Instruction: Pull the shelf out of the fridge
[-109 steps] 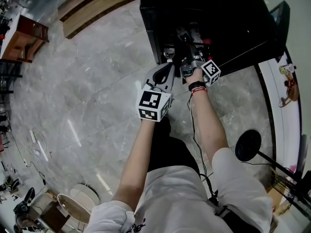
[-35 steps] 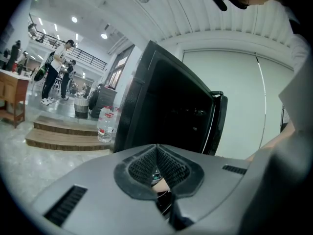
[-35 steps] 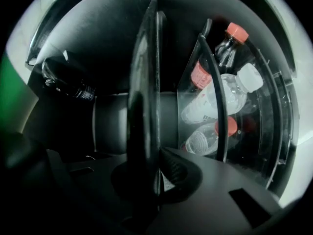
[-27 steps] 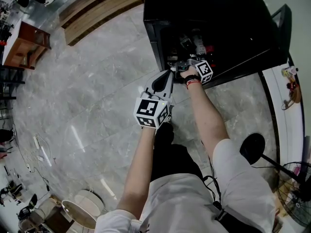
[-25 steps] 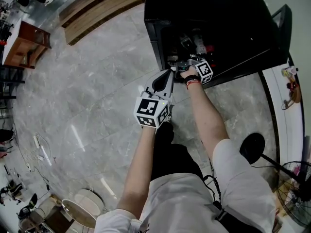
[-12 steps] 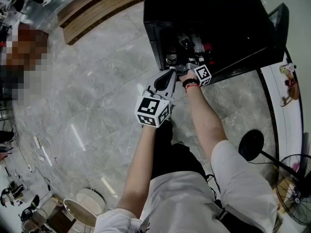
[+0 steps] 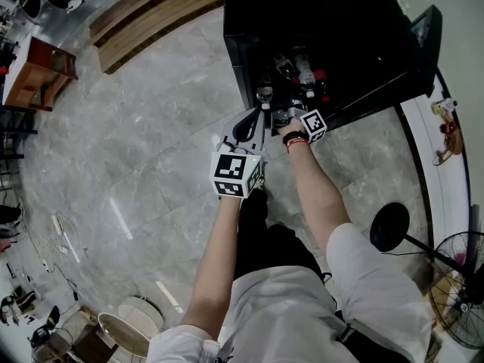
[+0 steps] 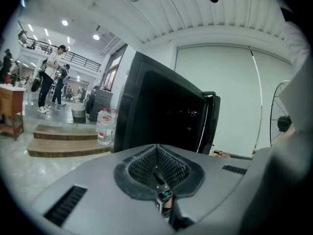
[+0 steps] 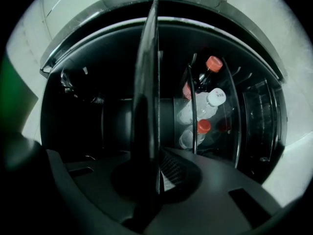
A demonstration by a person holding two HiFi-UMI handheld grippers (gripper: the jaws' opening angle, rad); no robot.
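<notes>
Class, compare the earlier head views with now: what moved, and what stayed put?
The right gripper, fingers shut on the dark flat fridge shelf, has drawn back slightly from the black fridge toward the person. The left gripper stays shut and empty.

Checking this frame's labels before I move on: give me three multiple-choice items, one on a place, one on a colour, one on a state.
1. Where is the right gripper?
A. at the mouth of the open black fridge
B. raised overhead
C. hanging down at the side

2. Which cap colour shows among the clear plastic bottles inside the fridge?
A. blue
B. red-orange
C. green

3. How do the left gripper's jaws stand?
A. wide apart
B. closed on a bottle
C. together, empty

Answers:
1 A: its jaws are closed on the edge of the thin dark shelf at the fridge opening.
2 B: the right gripper view shows red-orange caps.
3 C: the left gripper view shows its pads meeting with nothing between them.
</notes>
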